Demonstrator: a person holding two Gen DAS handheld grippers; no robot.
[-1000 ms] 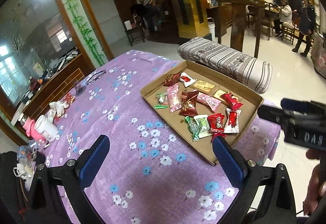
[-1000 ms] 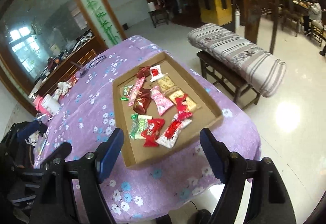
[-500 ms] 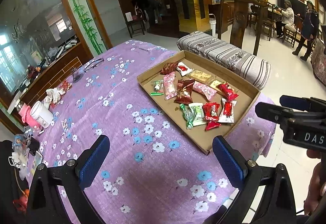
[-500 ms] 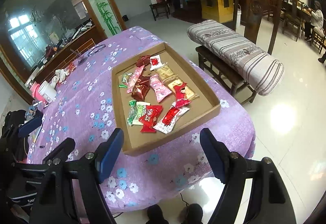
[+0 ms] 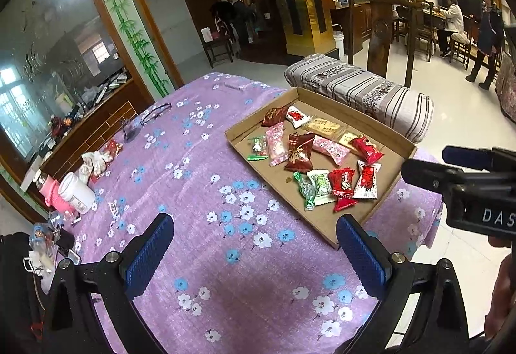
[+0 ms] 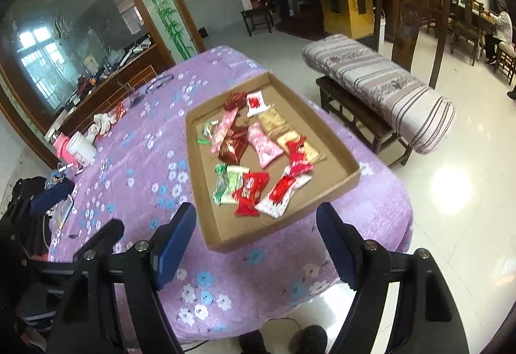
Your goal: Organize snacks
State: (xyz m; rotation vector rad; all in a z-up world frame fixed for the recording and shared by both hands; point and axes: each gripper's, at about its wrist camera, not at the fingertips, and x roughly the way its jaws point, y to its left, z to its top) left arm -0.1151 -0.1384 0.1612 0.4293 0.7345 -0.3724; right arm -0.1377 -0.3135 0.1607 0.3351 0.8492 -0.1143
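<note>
A shallow cardboard tray (image 5: 391,136) lies on the purple flowered tablecloth (image 5: 200,192) and holds several wrapped snacks: red packets (image 5: 343,183), green ones (image 5: 314,184), pink ones (image 5: 277,144), a dark red one (image 5: 300,154) and tan ones (image 5: 325,125). The tray also shows in the right wrist view (image 6: 322,196). My left gripper (image 5: 254,254) is open and empty, above the cloth near the tray's front corner. My right gripper (image 6: 254,241) is open and empty, above the tray's near edge.
A white jar (image 5: 77,192), a pink bottle (image 5: 51,196), white gloves (image 5: 96,160) and glasses (image 5: 154,113) lie at the table's left. A bench with a striped cushion (image 5: 361,89) stands behind the tray. The table's edge drops to tiled floor (image 6: 451,209) at right.
Both grippers have pulled back and risen a little from the table, so the tray looks farther away. Both stay open and empty. The snacks have not moved.
</note>
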